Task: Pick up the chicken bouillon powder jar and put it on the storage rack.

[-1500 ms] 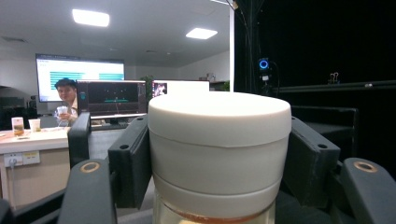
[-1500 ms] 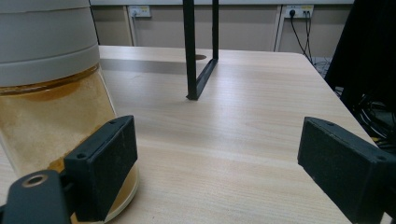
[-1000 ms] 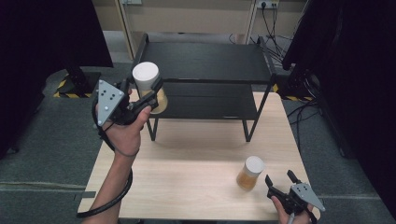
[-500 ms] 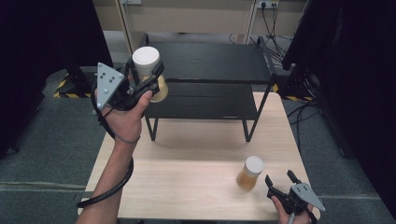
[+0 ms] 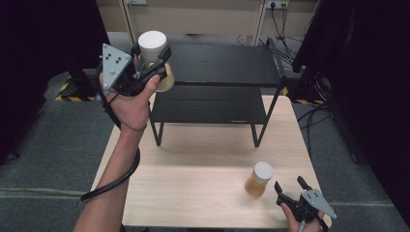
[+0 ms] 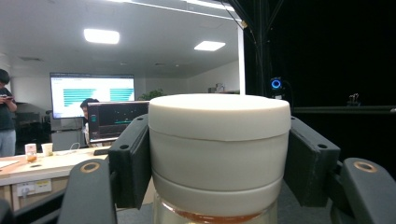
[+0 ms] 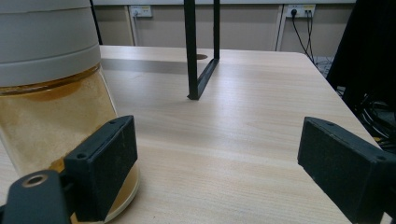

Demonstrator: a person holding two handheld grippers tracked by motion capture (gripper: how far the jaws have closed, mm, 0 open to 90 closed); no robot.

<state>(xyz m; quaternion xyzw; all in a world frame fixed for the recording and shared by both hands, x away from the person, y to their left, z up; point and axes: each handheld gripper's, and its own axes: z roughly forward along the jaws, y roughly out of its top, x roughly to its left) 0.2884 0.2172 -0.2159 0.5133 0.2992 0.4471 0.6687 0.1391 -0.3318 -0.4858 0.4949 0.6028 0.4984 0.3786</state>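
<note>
At the bottom right of the high view, the right gripper (image 5: 291, 191) has wide-open jaws holding nothing, just beside a jar (image 5: 258, 179) on the counter (image 5: 193, 169); a bump could tip it. Farther off, upper left, the left gripper (image 5: 153, 63) squeezes a second jar (image 6: 219, 154) by its white lid, up by the black shelf (image 5: 217, 65); it could slip and fall.

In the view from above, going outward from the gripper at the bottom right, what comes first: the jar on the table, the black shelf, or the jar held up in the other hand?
From the right gripper:
1. Jar on the table, just to its left.
2. Black shelf, at the table's far end.
3. Held jar, clamped in the left gripper, raised by the shelf's far left corner.
</note>
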